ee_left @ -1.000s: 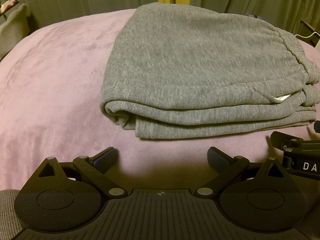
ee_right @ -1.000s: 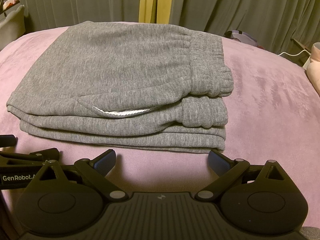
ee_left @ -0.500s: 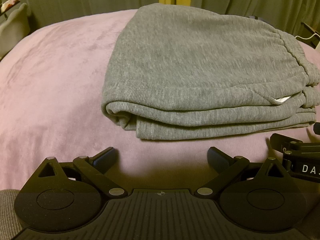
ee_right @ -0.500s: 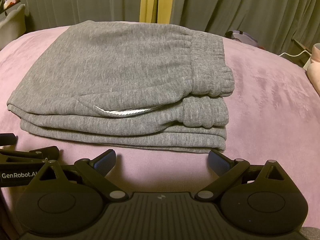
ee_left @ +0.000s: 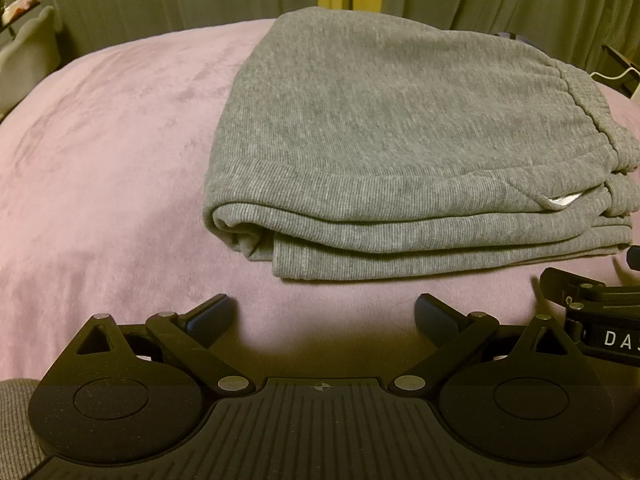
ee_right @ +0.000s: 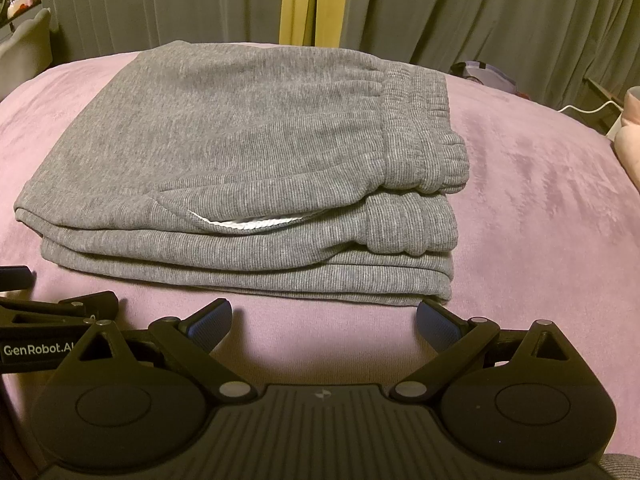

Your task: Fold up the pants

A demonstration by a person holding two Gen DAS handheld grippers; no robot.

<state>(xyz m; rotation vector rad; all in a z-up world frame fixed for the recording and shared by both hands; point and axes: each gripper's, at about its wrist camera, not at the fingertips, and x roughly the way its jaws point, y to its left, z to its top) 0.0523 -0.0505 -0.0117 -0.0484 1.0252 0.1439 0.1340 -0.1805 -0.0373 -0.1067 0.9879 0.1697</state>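
Observation:
Grey ribbed sweatpants [ee_left: 400, 140] [ee_right: 248, 160] lie folded into a thick rectangular stack on the pink bedspread [ee_left: 112, 160] [ee_right: 540, 208]. The elastic waistband [ee_right: 420, 128] is at the stack's right end, and a white pocket lining [ee_right: 244, 223] peeks out along the near edge. My left gripper [ee_left: 323, 314] is open, empty, just short of the stack's near left corner. In the right wrist view my right gripper [ee_right: 324, 316] is open and empty too, with its right fingertip almost at the stack's near right corner. Each gripper shows at the edge of the other's view.
Grey-green curtains [ee_right: 480, 8] with a yellow strip [ee_right: 300, 0] hang behind the bed. A pale chair back [ee_left: 28, 52] stands at far left. A white cable [ee_right: 588, 109] and a pink object [ee_right: 630, 136] sit off the bed's right side.
Both grippers have edged very slightly closer to the folded pants, which have not moved. Jaws stay open.

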